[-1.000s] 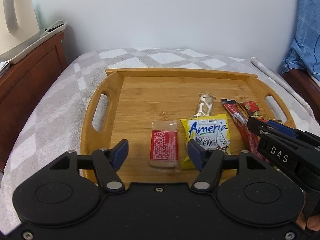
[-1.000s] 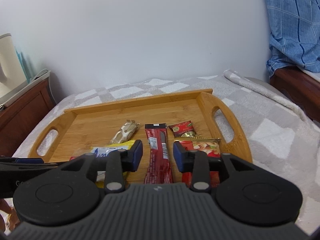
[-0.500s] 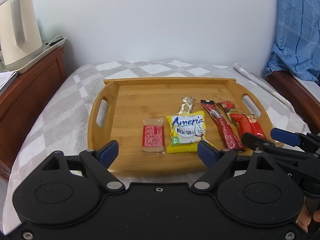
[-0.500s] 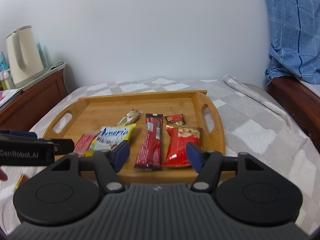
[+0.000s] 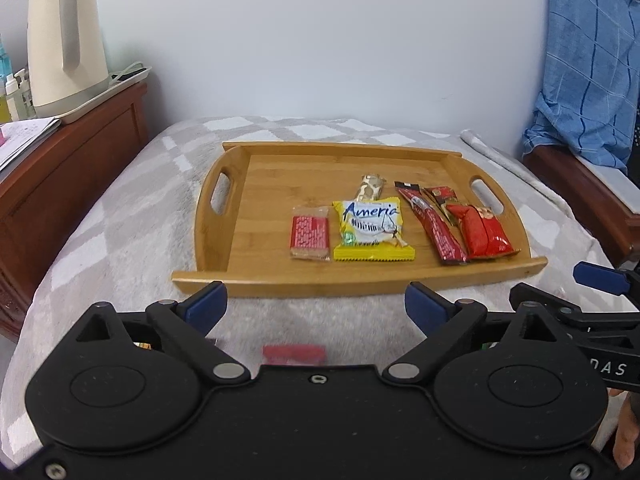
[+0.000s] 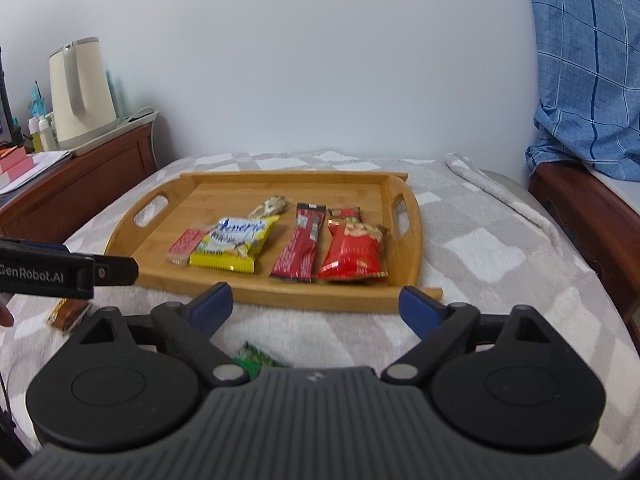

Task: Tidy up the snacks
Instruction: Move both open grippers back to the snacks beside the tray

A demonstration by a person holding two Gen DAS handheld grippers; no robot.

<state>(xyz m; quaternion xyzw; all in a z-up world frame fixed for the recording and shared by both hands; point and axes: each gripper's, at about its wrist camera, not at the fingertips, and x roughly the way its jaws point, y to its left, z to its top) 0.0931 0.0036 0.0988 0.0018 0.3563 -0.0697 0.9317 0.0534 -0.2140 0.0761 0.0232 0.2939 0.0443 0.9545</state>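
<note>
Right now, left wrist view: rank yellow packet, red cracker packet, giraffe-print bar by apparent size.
1. yellow packet, clearly largest.
2. red cracker packet.
3. giraffe-print bar, smallest showing, but the yellow packet covers its near end, so unsure.

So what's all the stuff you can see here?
tray: 1, wooden, on the blanket
snack packets: 6 on the tray, red, yellow, tan
red packet: 1, on the blanket before the tray
green packet: 1, on the blanket
brown packet: 1, on the blanket, left
kettle: 1, cream, on the wooden cabinet
blanket: 1, grey-white checks
blue cloth: 1, far right
left hand-held gripper: black, open
right hand-held gripper: black, open
</note>
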